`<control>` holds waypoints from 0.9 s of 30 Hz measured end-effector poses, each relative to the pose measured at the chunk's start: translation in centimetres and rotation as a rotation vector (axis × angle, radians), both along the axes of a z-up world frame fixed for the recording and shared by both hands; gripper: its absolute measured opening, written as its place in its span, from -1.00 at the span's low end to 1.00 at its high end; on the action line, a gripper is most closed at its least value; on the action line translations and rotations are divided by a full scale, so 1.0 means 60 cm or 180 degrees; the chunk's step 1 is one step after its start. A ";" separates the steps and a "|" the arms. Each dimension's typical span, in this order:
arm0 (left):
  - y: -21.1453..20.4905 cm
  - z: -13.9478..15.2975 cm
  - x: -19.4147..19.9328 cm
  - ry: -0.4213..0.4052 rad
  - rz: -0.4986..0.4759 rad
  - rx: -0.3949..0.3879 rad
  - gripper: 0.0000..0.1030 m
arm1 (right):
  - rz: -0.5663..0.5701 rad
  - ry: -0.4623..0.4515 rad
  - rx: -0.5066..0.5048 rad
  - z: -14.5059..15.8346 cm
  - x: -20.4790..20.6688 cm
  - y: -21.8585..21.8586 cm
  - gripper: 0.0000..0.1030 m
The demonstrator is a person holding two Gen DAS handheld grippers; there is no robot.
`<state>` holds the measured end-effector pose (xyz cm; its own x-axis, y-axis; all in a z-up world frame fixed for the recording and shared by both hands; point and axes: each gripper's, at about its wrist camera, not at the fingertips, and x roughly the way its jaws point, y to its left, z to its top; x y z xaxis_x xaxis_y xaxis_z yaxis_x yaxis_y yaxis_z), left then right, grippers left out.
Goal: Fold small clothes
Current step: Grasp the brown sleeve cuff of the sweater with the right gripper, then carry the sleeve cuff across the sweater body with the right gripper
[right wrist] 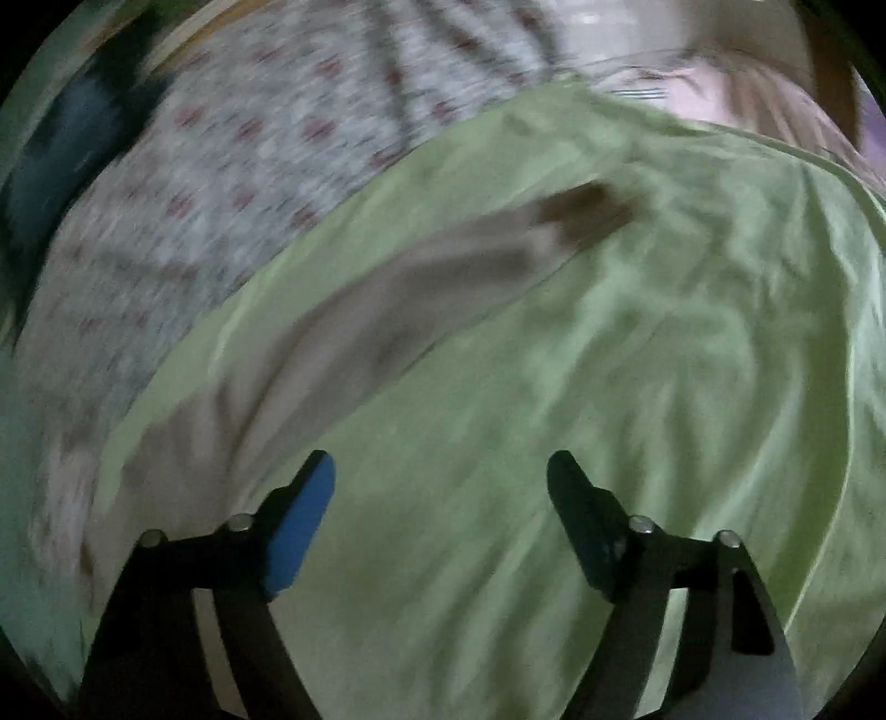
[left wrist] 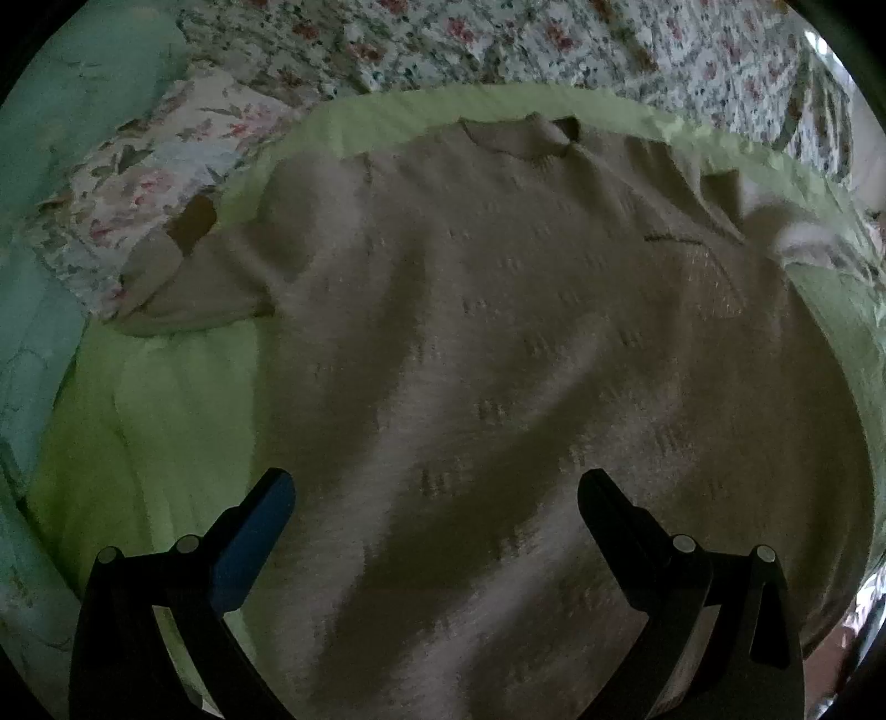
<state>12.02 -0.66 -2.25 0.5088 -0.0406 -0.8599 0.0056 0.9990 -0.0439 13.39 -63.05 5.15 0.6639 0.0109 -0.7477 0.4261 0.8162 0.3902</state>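
Floral-printed quilted bedding [left wrist: 498,39], white with small pink and green sprigs, is seen across the far background of both views, and over it a smooth pale-green cotton sheet [left wrist: 166,399] is spread with soft creases. On that sheet a beige knitted short-sleeved top [left wrist: 526,343] is laid out flat, its neckline [left wrist: 531,135] turned toward the floral bedding and its hem toward the left-wrist camera; the knit is marked with small groups of short openwork dashes, and broad shallow wrinkles run diagonally across its body. One sleeve [left wrist: 194,288] is spread to the left, its darker brown cuff [left wrist: 194,221] reaching onto a floral pillow [left wrist: 138,183]. A mint-green textured wall [left wrist: 72,99] is seen beyond the pillow. The left gripper [left wrist: 437,493] is held low above the lower body of the top, its black angular fingers [left wrist: 609,509] set wide apart with nothing between them; a blue pad is fitted on the inner face of one finger. In the blurred right-wrist view, the other sleeve [right wrist: 387,299] is seen as a long tapering beige band ending in a brown cuff, lying on the green sheet. The right gripper [right wrist: 443,476] is held over bare green sheet just beside that sleeve, its jaws likewise spread and gripping nothing.
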 end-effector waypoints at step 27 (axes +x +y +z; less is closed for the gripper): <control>-0.014 -0.041 0.007 0.0257 -0.0083 -0.0138 0.99 | 0.0706 -0.0405 0.0121 0.053 0.201 0.123 -0.82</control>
<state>12.46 -1.50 -4.72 0.4361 -0.0911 -0.8953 0.0263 0.9957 -0.0885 25.44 -55.66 8.32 0.7308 0.1931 -0.6547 0.1838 0.8680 0.4613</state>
